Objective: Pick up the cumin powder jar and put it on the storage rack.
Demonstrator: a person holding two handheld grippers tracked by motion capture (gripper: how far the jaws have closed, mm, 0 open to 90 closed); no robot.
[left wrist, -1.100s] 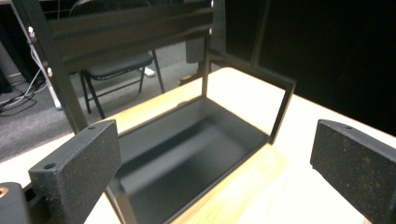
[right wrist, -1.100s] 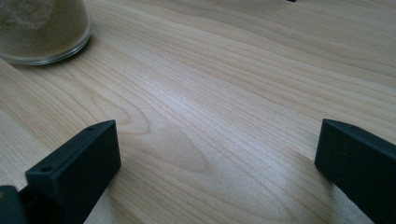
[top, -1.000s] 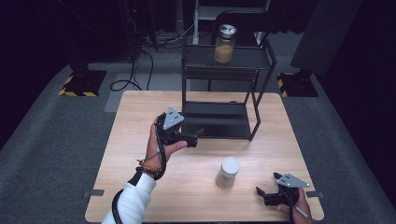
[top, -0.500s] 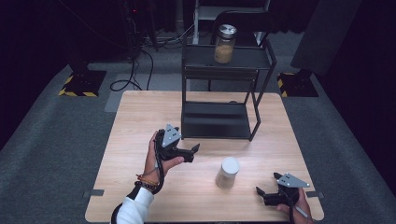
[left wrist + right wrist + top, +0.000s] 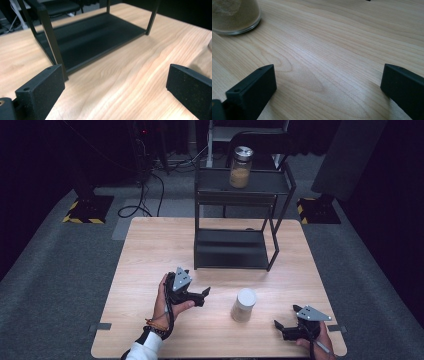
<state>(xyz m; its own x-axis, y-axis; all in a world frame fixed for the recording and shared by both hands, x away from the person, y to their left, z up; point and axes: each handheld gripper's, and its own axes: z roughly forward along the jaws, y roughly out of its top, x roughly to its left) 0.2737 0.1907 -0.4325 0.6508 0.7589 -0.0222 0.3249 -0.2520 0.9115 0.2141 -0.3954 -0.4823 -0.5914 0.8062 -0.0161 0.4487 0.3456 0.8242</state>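
Pulling back toward the lower left of the high view, the left tool [image 5: 202, 295] has left the black shelf rack [image 5: 235, 247], beside whose lower tier it hovered a second ago, and now sits low over the table [image 5: 150, 250], nearer the person's body. Its jaws stand wide apart with nothing between them; the left gripper view looks across bare wood to the rack's bottom tray [image 5: 87, 37], with a pale edge of the jar at the far right of that frame.

The white-lidded jar [image 5: 243, 304] stands upright on the table in the lower middle of the high view, between the two tools and touching neither; it has not moved. A second jar [image 5: 240, 167], metal-lidded and part full of tan grains, stands on the rack's top shelf at upper centre.

The right tool [image 5: 280, 327] has kept its place at the lower right, jaws also spread and empty, aimed left at the jar; its own view shows the glass base [image 5: 235, 17] at the upper left.

My reading: the left tool has swung away from the rack to face the table jar, so that jar is likely the next thing to be grasped, probably for lifting onto the rack.
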